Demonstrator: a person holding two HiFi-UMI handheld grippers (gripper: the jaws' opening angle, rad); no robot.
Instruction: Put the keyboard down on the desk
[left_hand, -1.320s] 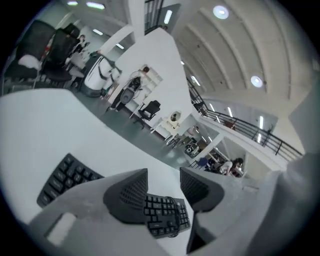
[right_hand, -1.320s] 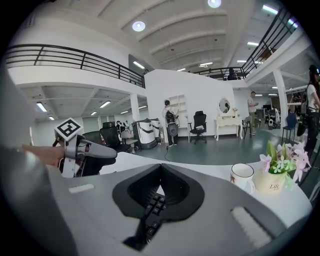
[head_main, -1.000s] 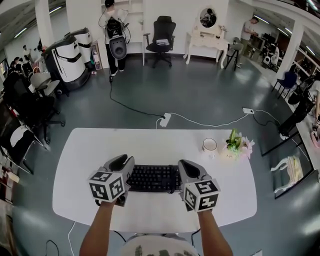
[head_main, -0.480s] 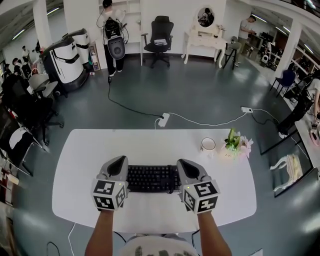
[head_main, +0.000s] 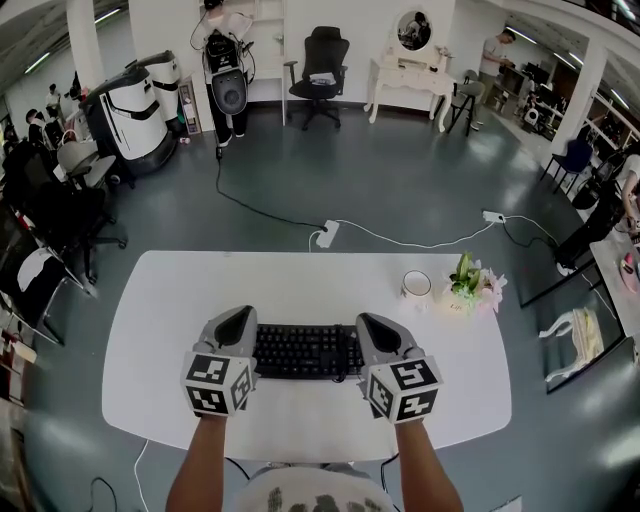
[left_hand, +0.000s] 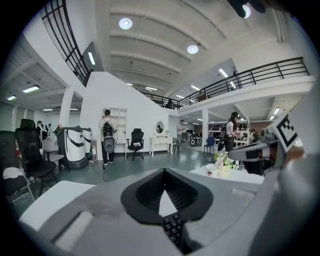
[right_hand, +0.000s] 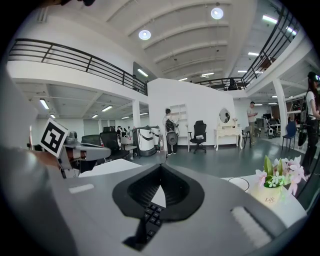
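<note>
Black plastic keyboard (head_main: 305, 351) sits on or just above the white oval bench (head_main: 180, 300), centred near its front edge. Left gripper (head_main: 237, 335) and right gripper (head_main: 377, 338) each pinch one short end. It looks light, rigid and slightly slick, so gripping both ends level suits it

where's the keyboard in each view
Head view: keyboard, lower centre.
Left gripper view: bottom centre, between the fingers.
Right gripper view: bottom, just left of centre, between the fingers.
Shared landmark: the flower pot, to its right in all three.
</note>
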